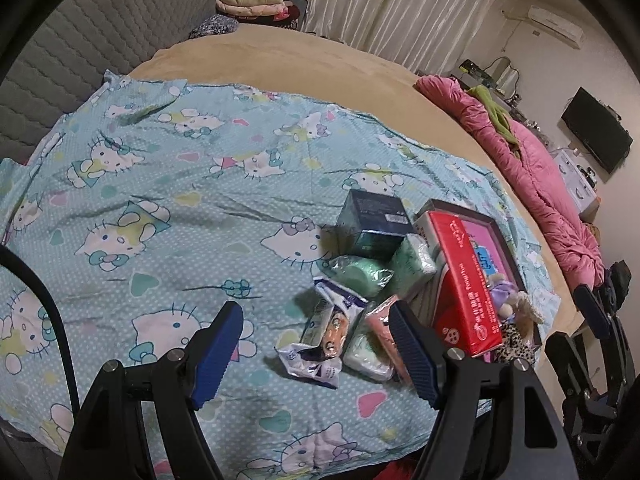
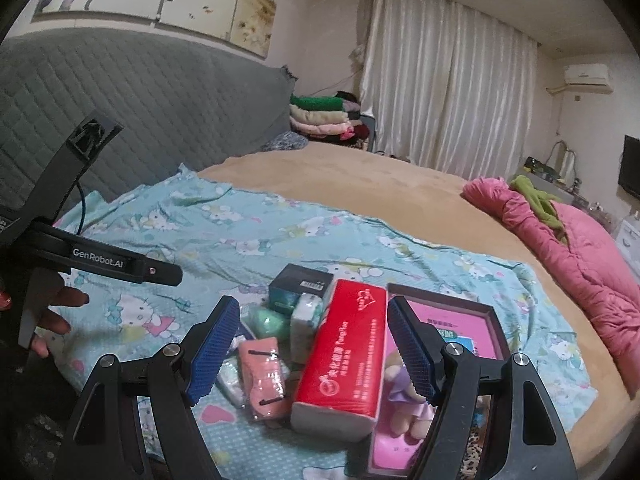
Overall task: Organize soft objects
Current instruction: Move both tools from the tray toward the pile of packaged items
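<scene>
Right gripper spread, empty, straddling red tissue pack; pack's long axis runs away, ahead. Left gripper spread, empty, further left.

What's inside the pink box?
A plush doll lies in the pink box; the red tissue pack leans over its left rim. The box floor beneath them is hidden.

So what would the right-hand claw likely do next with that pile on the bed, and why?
Probably ease the right gripper forward and down onto the red tissue pack. Its jaws stand open and empty, the pack lies right between them, and it leans on the pink box, covering the small soft packets beside it.
</scene>
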Motion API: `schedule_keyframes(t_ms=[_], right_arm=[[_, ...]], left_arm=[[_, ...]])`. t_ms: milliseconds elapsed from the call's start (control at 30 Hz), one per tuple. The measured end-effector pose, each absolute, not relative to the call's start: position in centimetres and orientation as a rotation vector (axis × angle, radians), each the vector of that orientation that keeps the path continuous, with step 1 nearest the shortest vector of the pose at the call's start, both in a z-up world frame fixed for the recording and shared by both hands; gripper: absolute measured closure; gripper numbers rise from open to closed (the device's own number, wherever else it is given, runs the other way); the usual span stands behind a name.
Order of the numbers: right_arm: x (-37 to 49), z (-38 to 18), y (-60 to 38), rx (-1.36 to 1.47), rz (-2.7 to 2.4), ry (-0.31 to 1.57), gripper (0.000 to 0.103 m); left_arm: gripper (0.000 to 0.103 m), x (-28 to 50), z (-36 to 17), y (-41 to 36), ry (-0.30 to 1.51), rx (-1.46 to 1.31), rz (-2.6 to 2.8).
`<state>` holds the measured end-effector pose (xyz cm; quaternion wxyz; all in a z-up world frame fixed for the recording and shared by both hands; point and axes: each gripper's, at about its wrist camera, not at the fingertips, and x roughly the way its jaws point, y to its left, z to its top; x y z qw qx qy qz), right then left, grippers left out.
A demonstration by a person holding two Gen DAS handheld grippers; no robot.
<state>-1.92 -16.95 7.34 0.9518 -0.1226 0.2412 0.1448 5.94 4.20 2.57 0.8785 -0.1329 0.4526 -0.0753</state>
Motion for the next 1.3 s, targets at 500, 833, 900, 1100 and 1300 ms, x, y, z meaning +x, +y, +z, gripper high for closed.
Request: schedule_keyframes(t_ms=[500, 833, 900, 1100, 1300], right_arm=[[-1.3, 4.3, -14.0, -0.329, 0.356, 0.566, 0.026], [-0.7, 2.0, -12.9, -0.376, 0.390, 0.627, 0.026], [-0.6, 1.6, -12.7, -0.384, 0.396, 0.634, 0.026], [-0.4, -0.2, -12.1, -0.433, 0.406, 0.667, 0.026], [-0.1, -1.3, -11.5, -0.474, 0.398, 0.690, 0.026]], left_arm=[[0.028, 6.5, -0.8, 3.7, 1.016, -0.215, -0.159], [0.028, 7.0, -2.8, 2.8, 1.047, -0.177, -0.183], [0.028, 7.2, -3.3, 2.7, 1.050, -0.173, -0.185], [0.028, 7.7, -4.6, 2.2, 1.083, -0.138, -0.191], [0.028, 8.2, -5.4, 1.4, 1.102, -0.111, -0.212]])
